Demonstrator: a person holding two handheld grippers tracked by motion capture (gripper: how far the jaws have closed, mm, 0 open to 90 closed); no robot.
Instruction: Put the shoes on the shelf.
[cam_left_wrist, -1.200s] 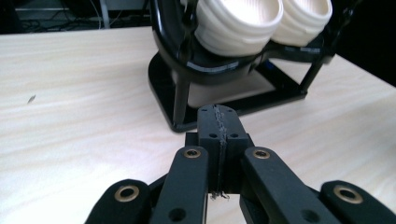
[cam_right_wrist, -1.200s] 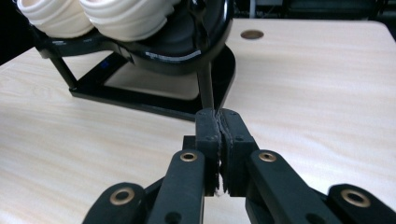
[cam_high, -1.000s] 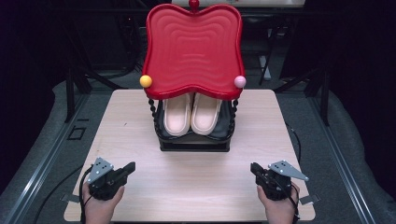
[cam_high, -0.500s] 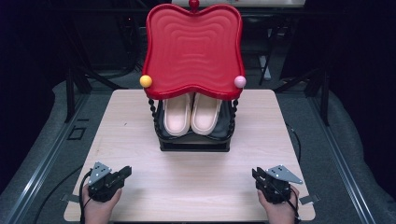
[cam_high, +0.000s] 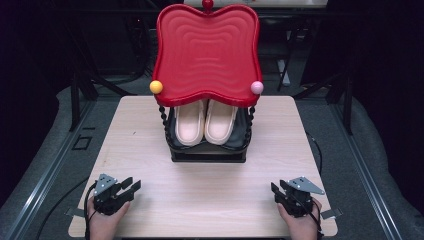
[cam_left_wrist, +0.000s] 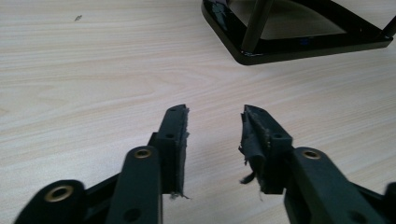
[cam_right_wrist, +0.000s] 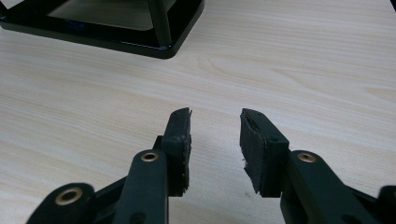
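Observation:
A black two-tier stand (cam_high: 207, 152) sits in the middle of the wooden table (cam_high: 150, 130), with a wavy red tray top (cam_high: 206, 50). A pair of cream slippers (cam_high: 205, 122) lies on its lower shelf. My left gripper (cam_high: 130, 185) rests near the front left corner, open and empty. My right gripper (cam_high: 276, 190) rests near the front right corner, also open and empty. In the left gripper view the open gripper (cam_left_wrist: 215, 123) points at the stand's black base (cam_left_wrist: 243, 51). In the right gripper view the open gripper (cam_right_wrist: 215, 123) faces the base (cam_right_wrist: 159, 46).
A yellow ball (cam_high: 156, 86) and a pink ball (cam_high: 257, 87) cap the stand's front posts, and a red knob (cam_high: 207, 5) tops the tray. Dark frames and cables surround the table. Bare wood lies between the grippers and the stand.
Both grippers have drawn back slightly toward the table's front edge. The stand and slippers have not moved.

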